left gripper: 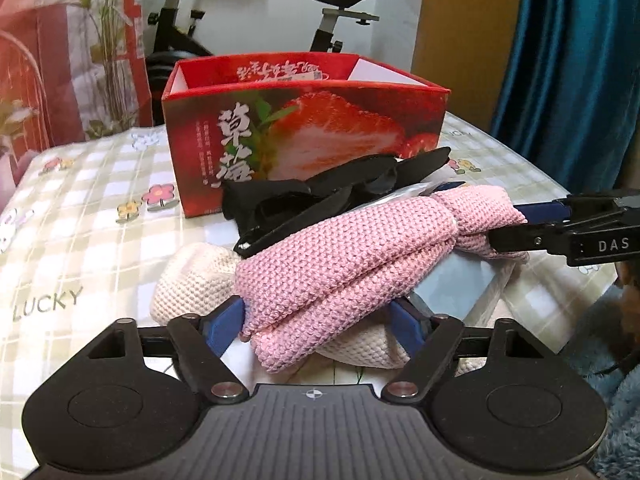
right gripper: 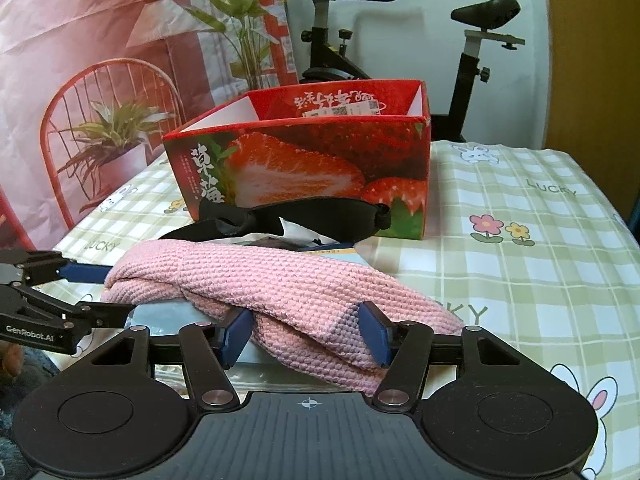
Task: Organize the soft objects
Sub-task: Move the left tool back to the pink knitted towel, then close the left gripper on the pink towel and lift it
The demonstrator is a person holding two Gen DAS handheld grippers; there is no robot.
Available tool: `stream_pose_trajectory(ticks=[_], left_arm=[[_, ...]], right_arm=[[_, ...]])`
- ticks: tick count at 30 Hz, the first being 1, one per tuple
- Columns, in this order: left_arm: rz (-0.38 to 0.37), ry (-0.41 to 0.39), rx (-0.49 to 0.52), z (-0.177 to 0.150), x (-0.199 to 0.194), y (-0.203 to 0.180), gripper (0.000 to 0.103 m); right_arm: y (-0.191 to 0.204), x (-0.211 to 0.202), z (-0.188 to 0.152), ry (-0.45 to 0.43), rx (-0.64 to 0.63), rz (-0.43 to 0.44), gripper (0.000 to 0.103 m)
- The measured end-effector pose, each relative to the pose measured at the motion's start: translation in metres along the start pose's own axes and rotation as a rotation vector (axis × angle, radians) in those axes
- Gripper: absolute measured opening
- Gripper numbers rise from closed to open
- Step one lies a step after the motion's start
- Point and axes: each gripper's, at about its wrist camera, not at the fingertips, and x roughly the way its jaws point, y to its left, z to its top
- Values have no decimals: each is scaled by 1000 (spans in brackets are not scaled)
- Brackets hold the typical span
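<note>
A pink knitted headband lies across a pile on the checked tablecloth, in front of the red strawberry box. My left gripper has its blue pads against both sides of one end of the band. My right gripper pinches the other end of the pink headband, which bulges between its pads. Each gripper also shows from the side in the other view. Beneath the pink band lie a cream knitted piece and a black fabric band. The open box holds a white label.
A pale blue-grey packet sits under the pile. An exercise bike stands behind the table, a blue curtain hangs at the right, and a printed red backdrop is at the left. Checked cloth stretches right of the box.
</note>
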Motion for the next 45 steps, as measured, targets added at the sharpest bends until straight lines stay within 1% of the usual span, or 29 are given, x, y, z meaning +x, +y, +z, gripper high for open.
stream_pose_trajectory(ticks=[2,3,4,5,7,9,11,14,16,19,20,21,24,27,30,33,37,41,45], left_arm=[[-3,7,-25,-1,1,4,61],[-6,9,-37,-1,2,5,59],[-12,6,-49,-1,1,7,55],[-16,0,-59,-1,0,9,46],[-3,-1,-70,-1,0,10,36],[-16,-9,-102,-1,-1,14,33],[-17,-16,-119,0,-1,16,29],[-20,-25,-134,1,-1,18,27],[-20,-34,-142,2,-2,18,26],[-29,-55,-161,2,-5,19,26],[-32,-64,-165,2,-6,20,26],[-37,-73,-168,2,-7,20,26],[-52,-93,-171,3,-10,20,23],[-66,-101,-154,5,-9,16,19],[-72,-113,-134,5,-11,13,18],[-77,-127,-142,6,-13,14,18],[-75,-146,-144,7,-16,13,17],[-63,-188,-152,13,-23,14,17],[-57,-224,-160,20,-29,14,17]], right_arm=[[1,-2,0,1,-10,-4,56],[2,-2,0,3,-17,-7,56],[3,-3,0,8,-25,-11,57],[3,-3,-1,13,-34,-15,57],[4,-2,-2,21,-42,-21,57],[3,-1,-3,28,-42,-25,57],[2,-1,-3,31,-42,-26,57],[4,-1,-4,34,-58,-28,58],[8,-1,-4,42,-97,-27,60],[14,1,-5,39,-150,-33,60],[15,2,-5,38,-159,-33,56],[15,2,-4,36,-164,-32,46],[13,2,-1,38,-160,-16,32],[14,0,0,32,-168,0,21],[13,-4,2,15,-159,5,16],[10,-10,6,-21,-140,3,13],[10,-19,12,-77,-139,8,12],[9,-24,22,-109,-107,41,12],[11,-28,32,-140,-115,48,12]])
